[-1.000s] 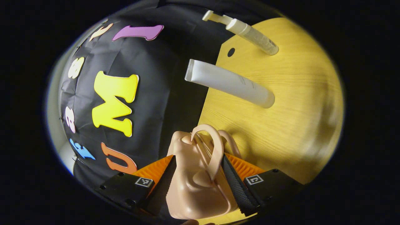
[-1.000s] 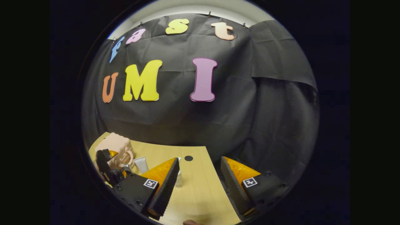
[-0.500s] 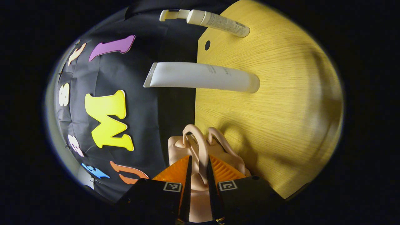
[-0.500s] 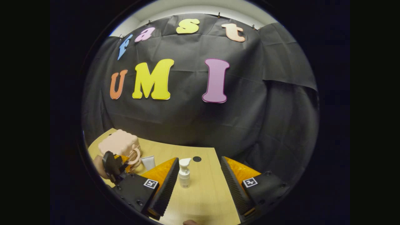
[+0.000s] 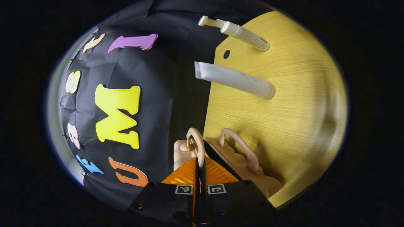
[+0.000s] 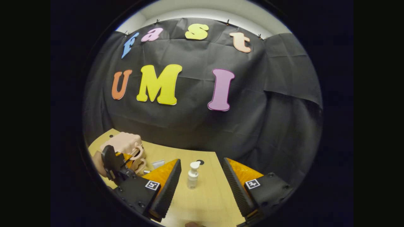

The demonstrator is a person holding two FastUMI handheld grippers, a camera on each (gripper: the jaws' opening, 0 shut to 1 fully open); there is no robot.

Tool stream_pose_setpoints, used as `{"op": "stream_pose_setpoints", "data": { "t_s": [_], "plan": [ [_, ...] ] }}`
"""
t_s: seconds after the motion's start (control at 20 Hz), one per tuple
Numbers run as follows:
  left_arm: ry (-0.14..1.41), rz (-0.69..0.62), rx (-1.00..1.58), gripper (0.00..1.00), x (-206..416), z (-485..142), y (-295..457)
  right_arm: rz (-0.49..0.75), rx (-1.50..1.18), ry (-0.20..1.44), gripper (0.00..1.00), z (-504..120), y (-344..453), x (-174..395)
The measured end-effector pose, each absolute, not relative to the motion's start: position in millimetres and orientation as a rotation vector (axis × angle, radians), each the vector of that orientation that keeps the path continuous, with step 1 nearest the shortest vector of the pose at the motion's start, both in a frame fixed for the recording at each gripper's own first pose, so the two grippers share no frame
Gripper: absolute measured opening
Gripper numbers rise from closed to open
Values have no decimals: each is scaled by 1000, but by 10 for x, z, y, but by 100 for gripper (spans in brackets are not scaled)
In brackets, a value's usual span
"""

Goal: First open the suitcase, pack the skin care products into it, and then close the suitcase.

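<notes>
At the bottom centre of the left gripper view, the left gripper (image 5: 199,167) is clenched on one handle (image 5: 196,143) of the pink suitcase (image 5: 246,164), whose two halves stand parted on the wooden table (image 5: 300,104). Upper centre stand a white tube (image 5: 235,81) and a pump bottle (image 5: 243,34). In the right gripper view, the right gripper (image 6: 202,184) hangs released low in the frame, the pump bottle (image 6: 192,175) beyond its fingers.

No readable text on any product. Pump bottle (image 5: 245,34) at 1 o'clock in the left gripper view has fine print down its side, too small to make out. White tube (image 5: 235,80) just below it carries a faint mark, also illegible. Square black-and-white fiducial tags sit on the claw bodies: left claw (image 5: 199,176) at 6 o'clock, right claw (image 6: 202,176) at 6 o'clock in the right gripper view. Patterns only, no characters.
</notes>
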State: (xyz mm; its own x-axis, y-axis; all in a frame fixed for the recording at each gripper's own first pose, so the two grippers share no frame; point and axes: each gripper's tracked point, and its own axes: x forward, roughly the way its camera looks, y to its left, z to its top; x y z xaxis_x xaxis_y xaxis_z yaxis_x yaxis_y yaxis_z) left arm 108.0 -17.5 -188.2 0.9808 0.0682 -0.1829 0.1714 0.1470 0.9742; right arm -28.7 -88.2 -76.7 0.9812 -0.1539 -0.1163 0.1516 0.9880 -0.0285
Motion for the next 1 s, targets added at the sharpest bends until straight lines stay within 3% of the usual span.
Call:
{"op": "stream_pose_setpoints", "data": {
  "t_s": [0.2, 0.5, 1.0],
  "plan": [
    [177, -87, 1350, 3, 1006, -1425, 44, -165, -27, 73, 79, -539, -626, -375],
    [138, 18, 1228, 3, 980, -694, 775, -165, -29, 63, 80, -414, -249, -381],
    [167, 146, 1076, 3, 859, -389, 2375, -101, -63, 91, 80, -356, 647, -321]
  ]
}}
